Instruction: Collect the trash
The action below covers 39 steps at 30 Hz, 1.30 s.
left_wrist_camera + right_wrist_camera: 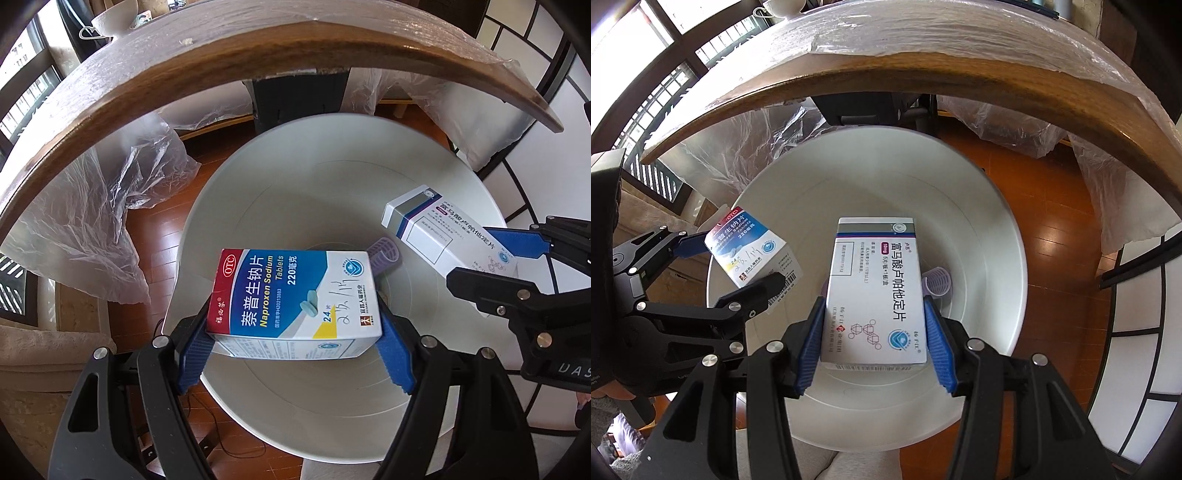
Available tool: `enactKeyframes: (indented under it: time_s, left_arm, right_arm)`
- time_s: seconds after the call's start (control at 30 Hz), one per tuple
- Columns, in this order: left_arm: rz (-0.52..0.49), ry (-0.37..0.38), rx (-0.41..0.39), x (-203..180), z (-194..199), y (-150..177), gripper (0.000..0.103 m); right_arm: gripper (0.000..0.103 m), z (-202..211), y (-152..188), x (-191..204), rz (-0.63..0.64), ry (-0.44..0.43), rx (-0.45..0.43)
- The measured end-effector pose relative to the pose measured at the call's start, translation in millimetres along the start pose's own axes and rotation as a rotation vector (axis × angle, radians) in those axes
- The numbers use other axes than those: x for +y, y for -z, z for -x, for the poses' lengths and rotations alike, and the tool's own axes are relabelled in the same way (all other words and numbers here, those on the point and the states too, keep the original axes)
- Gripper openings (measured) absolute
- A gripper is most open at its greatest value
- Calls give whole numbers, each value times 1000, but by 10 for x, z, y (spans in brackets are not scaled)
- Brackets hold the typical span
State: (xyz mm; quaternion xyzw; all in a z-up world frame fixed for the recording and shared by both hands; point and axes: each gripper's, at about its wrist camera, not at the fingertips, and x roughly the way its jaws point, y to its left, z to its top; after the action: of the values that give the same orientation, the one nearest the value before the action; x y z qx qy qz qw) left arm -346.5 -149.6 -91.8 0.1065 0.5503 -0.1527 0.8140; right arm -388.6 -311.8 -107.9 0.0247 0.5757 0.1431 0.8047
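A warm reddish-brown wooden plank floor (1039, 206) runs below, glossy with daylight. Above it curves the edge of a dark brown wooden surface (155, 74), its top wrapped in clear plastic film (942, 33) that catches white glare. More crumpled clear plastic sheeting (110, 206) hangs down under the surface and gathers on the floor at both sides. A dark block-like furniture base (299, 99) stands beneath the surface. To one side are bright windows with dark lattice frames (668, 88); to the other, a white panel screen with black grid bars (1141, 325). A white ceramic bowl (114, 16) sits on the far end of the surface. Beige stone-like masonry (44, 354) shows low near the windows.
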Motion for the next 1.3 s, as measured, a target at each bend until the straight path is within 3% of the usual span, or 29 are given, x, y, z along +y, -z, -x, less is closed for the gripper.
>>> enactKeyframes:
  time_s: [0.1,0.13,0.2,0.4,0.63,0.83,0.93,1.13,1.3]
  left_arm:
    - [-5,18,-7,8,-12,7,81]
    - [-7,20,-7,10,-17,5,83]
    - [-7,-15,-13,7,-22,6,92]
    - [11,-11,-29,58,110,34,92]
    - [77,-21,-192,188,783,-127,92]
    - [173,-91,-353,606,1222,-645,100]
    - [199,-143,-401,938,1240,-999,100]
    - [251,-131,-424,1568,1029,-1657,100]
    - [226,-160,-397,1871,712,-2120,100]
  right_arm:
    - [52,-20,6,-12,-2,1,8]
    - [63,-25,7,-20,-6,1,12]
    - [71,-20,20,-49,-22,7,6]
    - [76,209,56,-111,-25,7,-40]
    - [91,922,-79,-208,-25,-25,-209]
    - [98,1407,-603,-473,-87,29,-403]
    - [98,1462,-961,-620,-89,122,-465]
    - [98,1269,-1670,-906,-109,268,-487]
    - [98,978,-2164,-1166,-144,304,-474]
